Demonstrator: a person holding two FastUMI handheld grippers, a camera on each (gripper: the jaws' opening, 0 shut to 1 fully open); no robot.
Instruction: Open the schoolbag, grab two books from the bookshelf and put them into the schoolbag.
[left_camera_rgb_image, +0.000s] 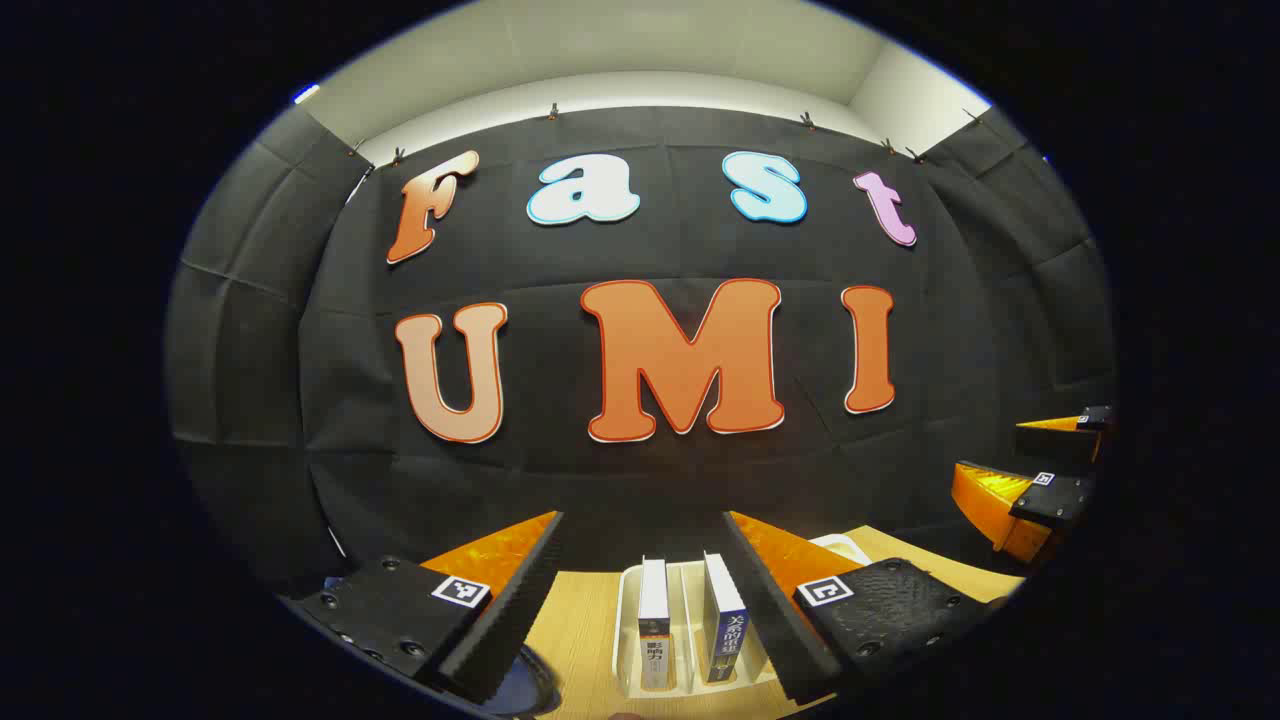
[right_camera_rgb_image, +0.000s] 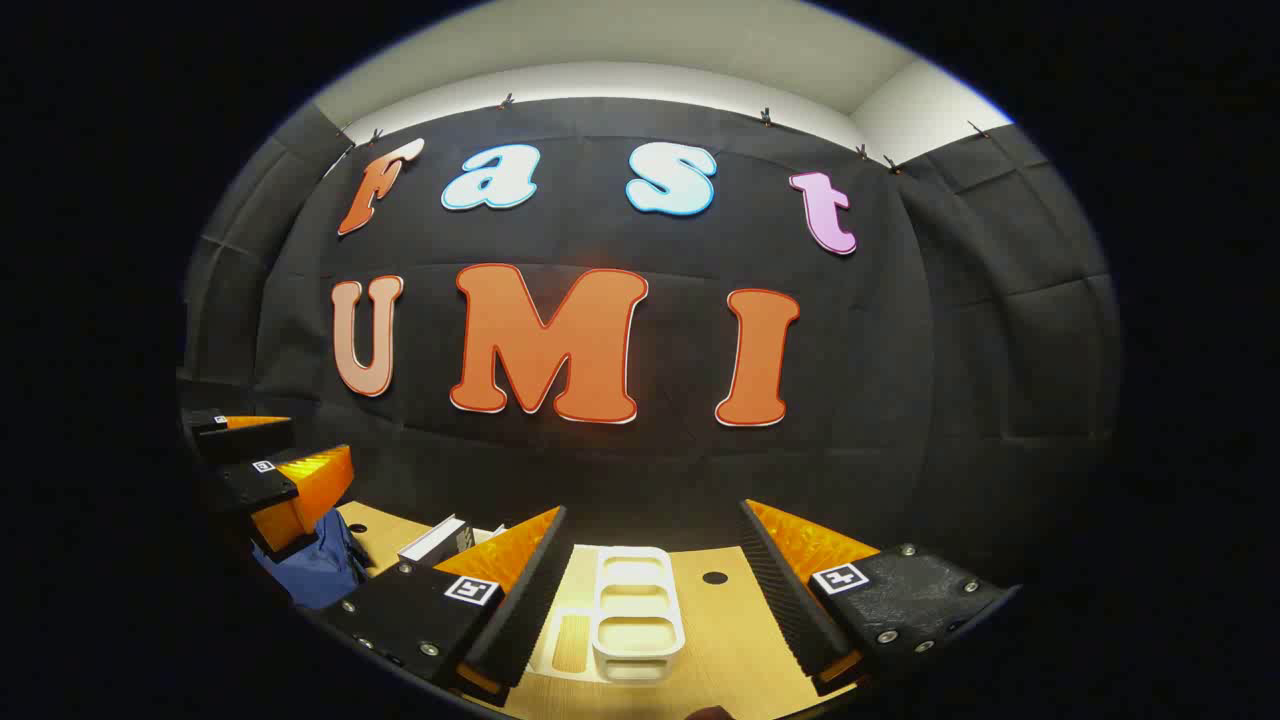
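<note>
In the left gripper view the left hand-held gripper (left_camera_rgb_image: 640, 600) stands wide, its two fingers spread with nothing between them, pointing toward the 12 o'clock direction over a pale wooden surface (left_camera_rgb_image: 580, 620). Between the fingers sits a white bookshelf (left_camera_rgb_image: 628, 640) — a slotted rack — with two books upright in it: a white-spined book (left_camera_rgb_image: 653, 625) at left and a blue-spined book (left_camera_rgb_image: 724, 630) just beside it at right. A dark blue rounded edge shows at 7 o'clock; what it is cannot be told. In the right gripper view the right hand-held gripper (right_camera_rgb_image: 650, 600) is likewise wide and holds nothing, above a white compartment tray (right_camera_rgb_image: 638, 615). The blue schoolbag (right_camera_rgb_image: 315, 565) lies at 9 o'clock, under the other gripper.
</note>
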